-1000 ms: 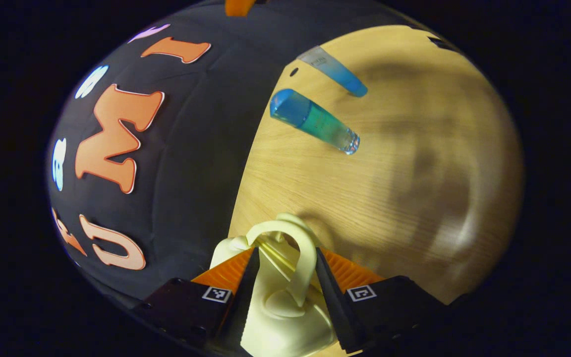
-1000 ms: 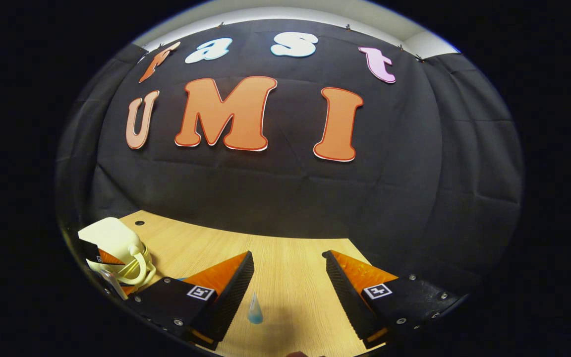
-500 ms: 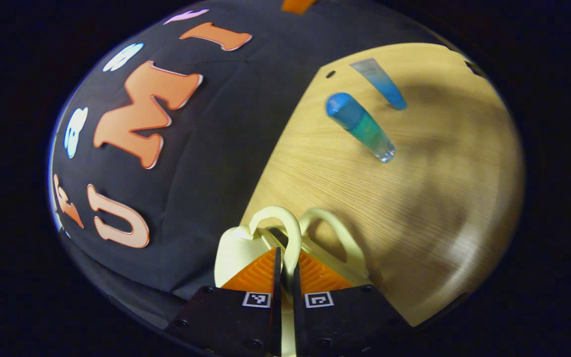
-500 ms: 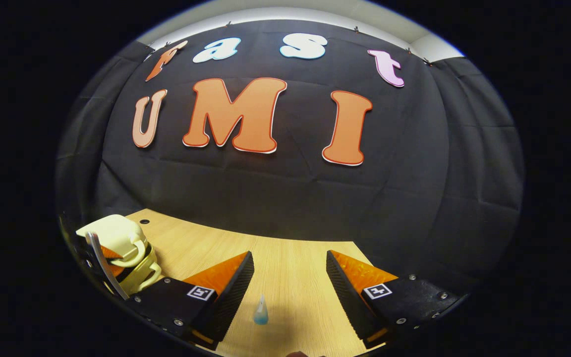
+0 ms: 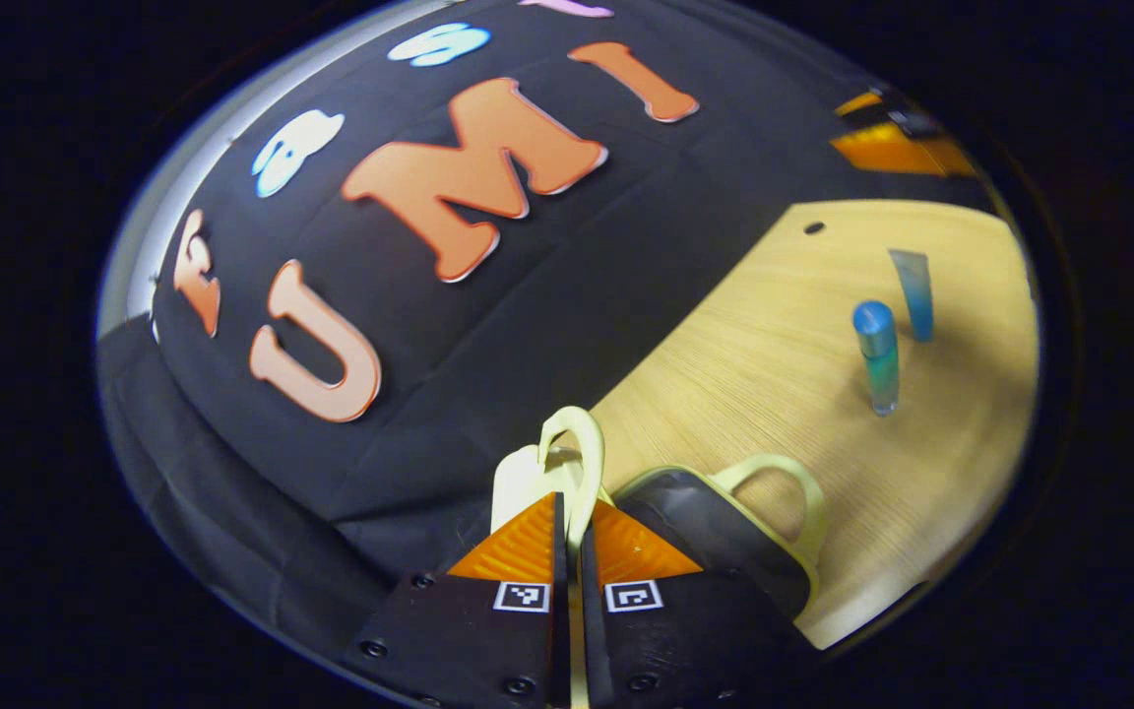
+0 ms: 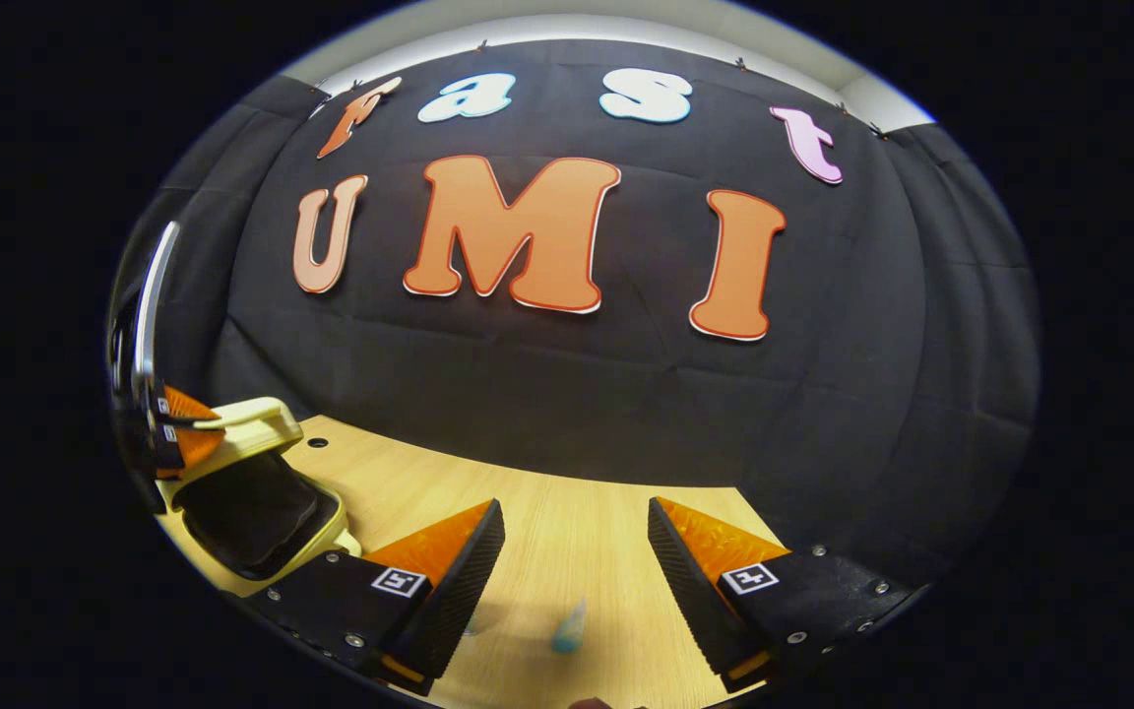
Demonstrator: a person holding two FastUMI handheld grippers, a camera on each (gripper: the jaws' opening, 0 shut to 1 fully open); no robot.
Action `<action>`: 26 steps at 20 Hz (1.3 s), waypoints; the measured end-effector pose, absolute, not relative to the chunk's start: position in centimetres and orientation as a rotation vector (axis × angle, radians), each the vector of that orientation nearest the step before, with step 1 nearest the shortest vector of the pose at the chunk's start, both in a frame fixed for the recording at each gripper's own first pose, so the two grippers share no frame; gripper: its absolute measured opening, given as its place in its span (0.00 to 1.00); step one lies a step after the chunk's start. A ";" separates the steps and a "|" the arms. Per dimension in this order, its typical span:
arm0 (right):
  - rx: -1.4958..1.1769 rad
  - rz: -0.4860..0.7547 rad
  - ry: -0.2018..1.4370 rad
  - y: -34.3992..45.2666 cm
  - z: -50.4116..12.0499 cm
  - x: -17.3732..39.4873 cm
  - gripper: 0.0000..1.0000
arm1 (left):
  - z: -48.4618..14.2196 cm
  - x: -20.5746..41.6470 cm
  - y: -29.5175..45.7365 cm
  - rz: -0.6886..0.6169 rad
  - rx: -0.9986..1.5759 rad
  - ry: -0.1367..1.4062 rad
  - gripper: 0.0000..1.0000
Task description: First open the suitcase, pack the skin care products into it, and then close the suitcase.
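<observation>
Left gripper view, suitcase open, lid handle pinched by left tongs.

A light wooden table with a small dark hole meets a black cloth wall.

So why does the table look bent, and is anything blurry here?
Left gripper view: the fisheye lens curves the table edge; the blue bottle and tube look slightly soft, with dim shadows beside them. Right gripper view: the wall bulges, and the tube low between the fingers is smeared.
</observation>
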State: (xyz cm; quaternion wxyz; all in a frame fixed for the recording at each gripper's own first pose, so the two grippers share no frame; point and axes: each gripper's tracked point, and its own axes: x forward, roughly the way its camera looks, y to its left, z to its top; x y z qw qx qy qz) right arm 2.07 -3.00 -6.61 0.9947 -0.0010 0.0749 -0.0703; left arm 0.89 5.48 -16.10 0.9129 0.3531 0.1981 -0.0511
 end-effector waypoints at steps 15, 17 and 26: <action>-0.004 -0.127 0.153 4.1 -4.3 3.7 0.94 | -10.8 3.0 29.0 0.226 0.500 0.354 0.12; 0.006 -0.131 0.159 5.1 -4.3 3.7 0.94 | -12.2 2.6 32.6 0.267 0.493 0.379 0.11; 0.025 -0.143 0.191 8.4 -4.6 3.0 0.93 | -20.3 2.6 44.0 0.364 0.480 0.546 0.12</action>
